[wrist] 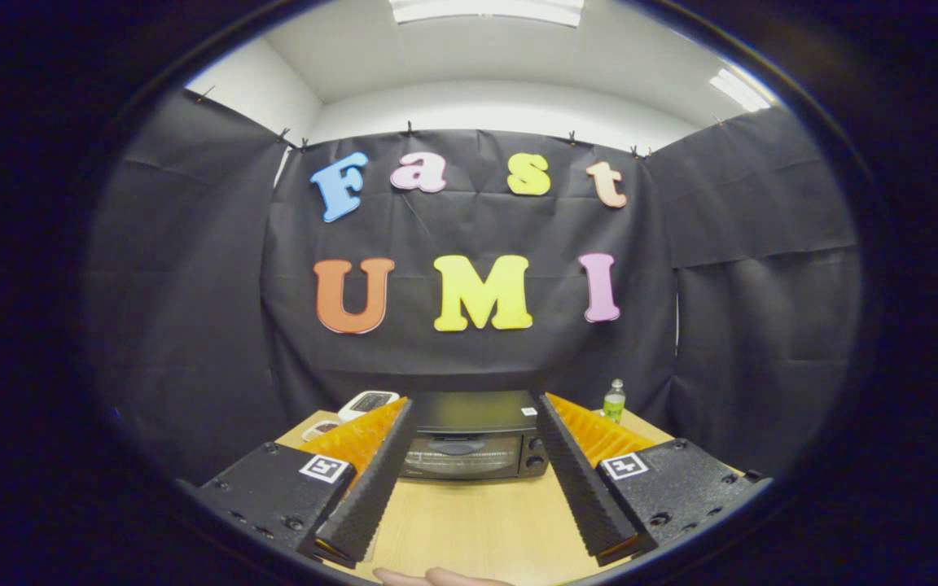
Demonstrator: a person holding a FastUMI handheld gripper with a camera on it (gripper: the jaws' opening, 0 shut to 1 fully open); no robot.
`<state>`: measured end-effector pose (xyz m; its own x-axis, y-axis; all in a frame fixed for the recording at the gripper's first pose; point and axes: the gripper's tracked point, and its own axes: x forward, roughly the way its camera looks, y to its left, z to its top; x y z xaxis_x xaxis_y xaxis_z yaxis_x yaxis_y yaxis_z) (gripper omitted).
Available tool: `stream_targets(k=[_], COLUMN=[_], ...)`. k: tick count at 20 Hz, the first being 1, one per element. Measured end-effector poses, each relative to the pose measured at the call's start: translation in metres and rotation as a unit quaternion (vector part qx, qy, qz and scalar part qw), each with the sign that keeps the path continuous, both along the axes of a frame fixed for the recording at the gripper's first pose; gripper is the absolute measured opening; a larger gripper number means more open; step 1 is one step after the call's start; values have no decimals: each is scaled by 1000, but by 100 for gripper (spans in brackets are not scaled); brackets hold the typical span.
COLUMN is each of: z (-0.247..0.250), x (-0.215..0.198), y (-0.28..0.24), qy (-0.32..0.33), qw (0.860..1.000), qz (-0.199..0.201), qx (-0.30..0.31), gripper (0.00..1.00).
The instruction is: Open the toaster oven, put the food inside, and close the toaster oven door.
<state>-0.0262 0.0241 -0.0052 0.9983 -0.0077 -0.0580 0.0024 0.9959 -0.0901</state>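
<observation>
Ahead, ribbed tongs (475, 407) (gaping) frame boxy toaster oven (473, 443).

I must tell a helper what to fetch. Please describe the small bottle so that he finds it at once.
Start at the wooden table and its black toaster oven, framed by the open claw. Right of the oven, by the black cloth, stands a small bottle. Its green label and upright shape set it apart.
</observation>
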Motion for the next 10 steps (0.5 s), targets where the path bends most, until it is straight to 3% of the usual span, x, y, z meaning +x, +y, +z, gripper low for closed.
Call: stream_targets(k=[7,10], z=[9,14], x=[-1,-5], y=[-24,-22], qy=[-9,-19], qw=[999,999], qz=[-19,-7], qx=[34,32], gripper=[97,97])
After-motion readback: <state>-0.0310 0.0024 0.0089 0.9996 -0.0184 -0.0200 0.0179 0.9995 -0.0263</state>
